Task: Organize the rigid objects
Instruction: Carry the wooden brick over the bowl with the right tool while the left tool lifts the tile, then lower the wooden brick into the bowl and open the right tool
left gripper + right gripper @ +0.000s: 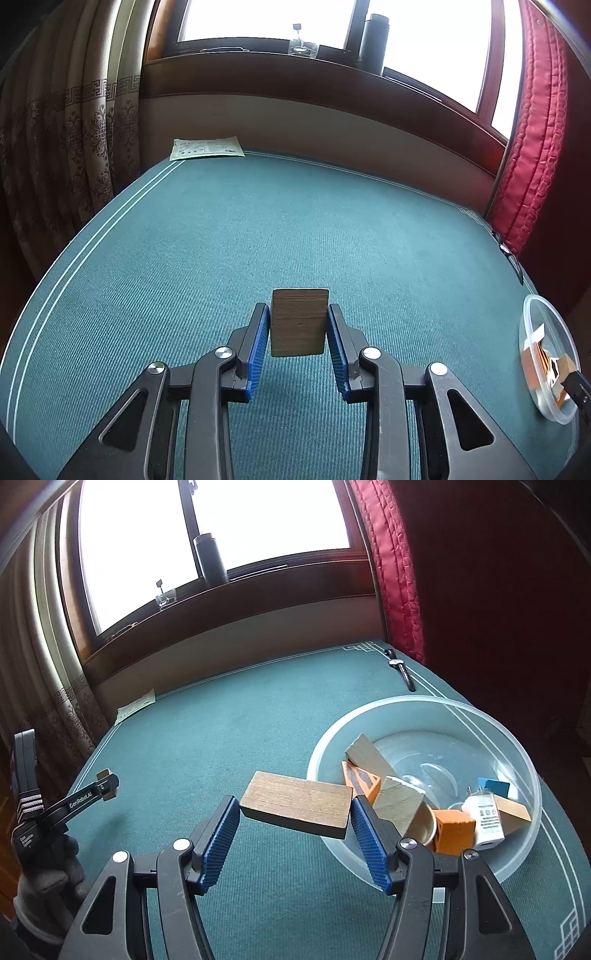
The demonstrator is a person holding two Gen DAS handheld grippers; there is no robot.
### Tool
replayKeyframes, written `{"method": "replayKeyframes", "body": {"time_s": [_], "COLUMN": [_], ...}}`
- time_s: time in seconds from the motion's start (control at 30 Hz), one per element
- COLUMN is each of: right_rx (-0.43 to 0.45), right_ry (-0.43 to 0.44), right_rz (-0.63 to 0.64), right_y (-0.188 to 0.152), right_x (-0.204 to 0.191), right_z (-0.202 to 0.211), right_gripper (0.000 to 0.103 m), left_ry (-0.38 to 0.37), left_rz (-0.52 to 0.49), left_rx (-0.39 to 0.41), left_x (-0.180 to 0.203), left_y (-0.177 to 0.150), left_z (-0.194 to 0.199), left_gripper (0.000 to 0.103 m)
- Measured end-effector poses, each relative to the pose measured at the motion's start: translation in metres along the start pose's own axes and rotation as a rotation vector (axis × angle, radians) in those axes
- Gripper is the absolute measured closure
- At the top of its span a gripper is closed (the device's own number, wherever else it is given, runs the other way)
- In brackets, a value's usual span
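My left gripper point(298, 314) is shut on a small brown wooden block point(299, 322) and holds it above the green table cover point(258, 229). It also shows at the left of the right wrist view point(107, 781). My right gripper point(295, 806) is shut on a flat brown wooden block point(297, 803), held above the table by the left rim of a clear plastic bowl point(509, 871). The bowl holds several pieces: pale wooden blocks point(400, 803), orange blocks point(454, 829), a white box point(487, 821), a blue piece point(496, 787). The bowl also shows at the right edge of the left wrist view point(532, 314).
A paper leaflet point(207, 147) lies at the table's far left corner. A wristwatch point(400, 670) lies at the far right corner by the red curtain point(395, 572). A dark bottle point(210, 557) and a small glass item point(164, 596) stand on the windowsill.
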State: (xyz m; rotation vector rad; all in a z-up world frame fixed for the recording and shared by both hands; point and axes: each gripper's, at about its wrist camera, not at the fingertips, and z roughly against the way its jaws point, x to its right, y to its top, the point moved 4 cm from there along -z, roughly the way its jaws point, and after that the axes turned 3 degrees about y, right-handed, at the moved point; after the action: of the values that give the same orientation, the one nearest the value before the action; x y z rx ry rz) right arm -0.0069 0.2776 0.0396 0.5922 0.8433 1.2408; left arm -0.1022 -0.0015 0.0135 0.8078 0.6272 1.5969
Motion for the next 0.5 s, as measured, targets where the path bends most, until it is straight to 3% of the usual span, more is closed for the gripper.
{"method": "replayKeyframes", "body": {"time_s": [0.2,0.5], "right_rx": [-0.038,-0.024], "right_ry": [-0.018,-0.161], "right_rz": [-0.086,-0.108], "right_y": [-0.001,0.005], "right_x": [0.038,0.086], "right_z": [-0.007,-0.007], "right_gripper": [0.038,0.038], "left_ry": [0.003,0.002], "left_rz": [-0.007,-0.002], "left_rx": [0.001,-0.008], "left_x": [0.001,-0.001], "left_y": [-0.001,-0.003], "left_z": [-0.001,-0.004], "left_gripper": [0.071,0.071]}}
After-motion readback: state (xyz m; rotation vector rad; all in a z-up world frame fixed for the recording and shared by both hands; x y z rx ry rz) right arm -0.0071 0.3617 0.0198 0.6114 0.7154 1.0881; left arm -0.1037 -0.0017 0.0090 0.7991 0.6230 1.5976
